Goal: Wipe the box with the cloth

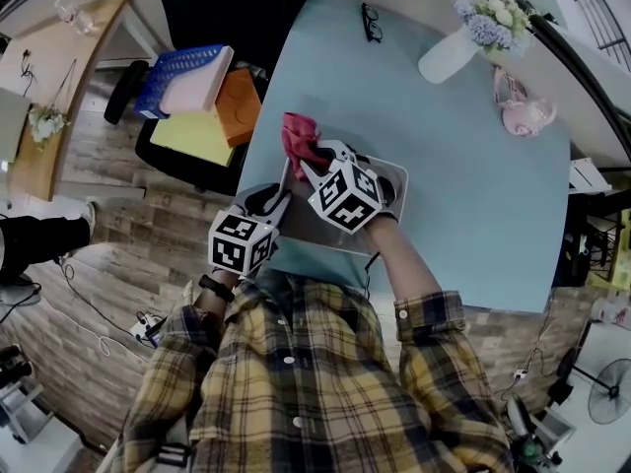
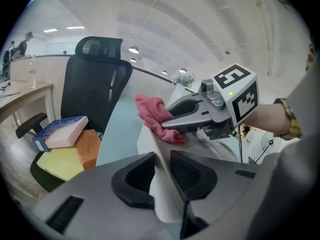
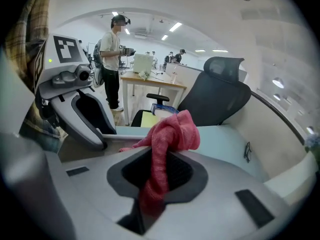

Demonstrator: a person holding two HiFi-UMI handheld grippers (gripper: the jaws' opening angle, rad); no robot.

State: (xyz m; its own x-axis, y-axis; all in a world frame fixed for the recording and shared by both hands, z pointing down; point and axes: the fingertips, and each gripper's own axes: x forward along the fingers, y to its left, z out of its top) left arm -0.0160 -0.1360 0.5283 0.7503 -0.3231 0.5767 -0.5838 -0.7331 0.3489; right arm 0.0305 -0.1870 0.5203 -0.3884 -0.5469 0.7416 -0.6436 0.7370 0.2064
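A: How is the left gripper (image 2: 162,171) set?

B: Its jaws are closed on the left wall of the shallow grey metal box (image 2: 146,140), towards the box's near corner. The pale wall is pinched between them.

A: And the right gripper (image 3: 159,171)?

B: A pink-red fluffy cloth (image 3: 172,131) is clamped in its jaws, with a twisted tail of it drawn down through the gap.

A: Where is the cloth placed in relation to the box?

B: It is bunched at the box's far left corner and laid over the rim there. The right gripper is reached across the box's open inside from the near right side and is tilted downwards.

A: What is found around the box?

B: The box is set on a light blue tabletop (image 1: 463,166). A black office chair (image 2: 97,79) is seen off the box's left side, and a pile of blue, pink, orange and yellow items (image 1: 202,106) is carried on its seat. Black-framed glasses (image 1: 372,23) are laid well beyond the box's far side. A white vase of flowers (image 1: 449,55) is seen well beyond its far right corner.
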